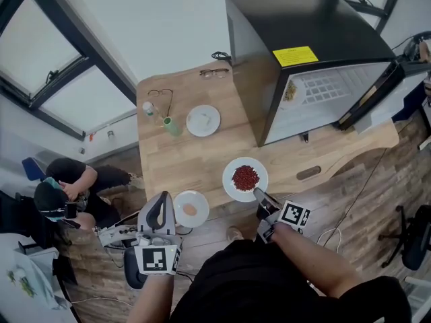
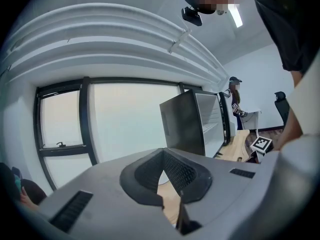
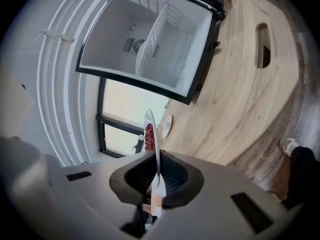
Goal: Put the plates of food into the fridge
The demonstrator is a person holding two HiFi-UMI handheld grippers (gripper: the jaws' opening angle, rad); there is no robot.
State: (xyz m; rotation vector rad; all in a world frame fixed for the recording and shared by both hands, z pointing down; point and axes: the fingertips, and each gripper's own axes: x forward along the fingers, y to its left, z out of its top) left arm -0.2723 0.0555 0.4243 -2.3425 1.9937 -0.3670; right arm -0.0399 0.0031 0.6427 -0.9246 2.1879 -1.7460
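Right tool (image 1: 260, 196) is clenched on the near rim of the plate of red food (image 1: 245, 178). In the right gripper view we see the thin white rim pinched edge-on between the pads of this tool (image 3: 156, 170). Left tool (image 1: 161, 196) is clenched on nothing: in the left gripper view its tips (image 2: 163, 155) meet, with only bare wood behind them.

Progress: we judge the task to be at an early stage.
- The fridge (image 1: 303, 46) stands at the far right of the counter (image 1: 195, 160) with its door (image 1: 374, 89) swung open.
- A pale item on the fridge shelf (image 1: 291, 90) may be a plate already stored. We cannot confirm this.
- The plate of red food is at the near edge of the counter, well apart from the fridge opening. We cannot tell whether it is clear of the surface.
- A plate with an orange piece (image 1: 190, 209) sits at the near left edge, just beside the left tool.
- A third plate (image 1: 203, 120), with pale food, sits further back on the counter.

Three plates therefore remain outside the fridge.

Appearance: the plate of red food is round, white and shallow. It carries a loose heap of small dark red pieces at its centre. We expect the pieces to slide if the plate tilts.
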